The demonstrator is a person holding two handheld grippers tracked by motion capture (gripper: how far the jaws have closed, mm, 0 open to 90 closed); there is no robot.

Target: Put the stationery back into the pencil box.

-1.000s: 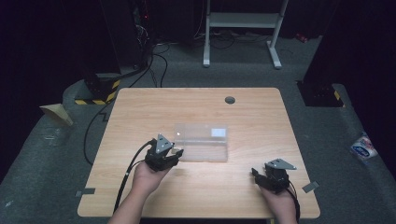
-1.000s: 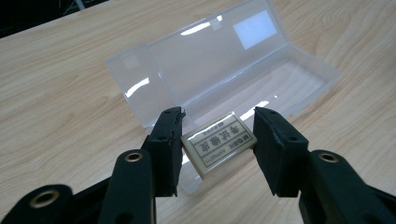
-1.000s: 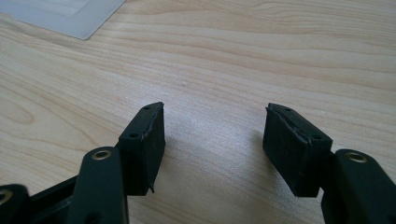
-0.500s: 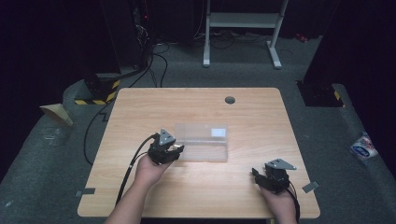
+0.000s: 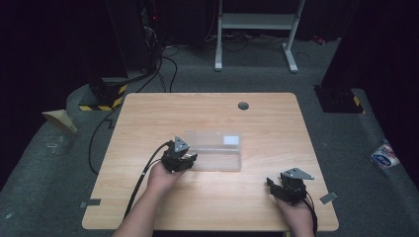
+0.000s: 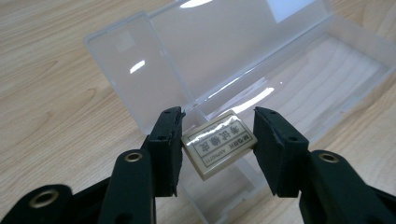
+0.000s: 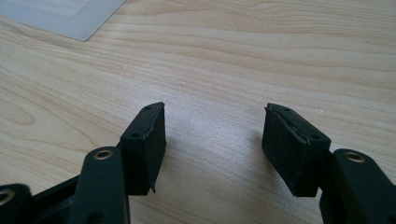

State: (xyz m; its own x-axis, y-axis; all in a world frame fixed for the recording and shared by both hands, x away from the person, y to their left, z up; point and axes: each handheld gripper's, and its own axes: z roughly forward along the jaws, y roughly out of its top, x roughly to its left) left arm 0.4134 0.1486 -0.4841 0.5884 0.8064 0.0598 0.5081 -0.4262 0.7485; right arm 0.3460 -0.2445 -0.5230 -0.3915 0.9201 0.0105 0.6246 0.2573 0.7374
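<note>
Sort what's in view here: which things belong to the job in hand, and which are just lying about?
In the job:
- left gripper, shut on the eraser
- clear plastic case, lid open, on the table

Lying about:
- right gripper, open over bare wood
- packet on the floor
- cables
- metal stand

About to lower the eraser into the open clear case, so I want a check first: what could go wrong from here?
1. The left gripper pinches the eraser by its short edges with the eraser tilted; it may twist or slip out early.
2. The eraser hangs over the near end wall of the clear plastic case, so it could catch that rim instead of dropping in.
3. Nothing steadies the light case: the right gripper rests apart, jaws open. A nudge may slide the case.
</note>
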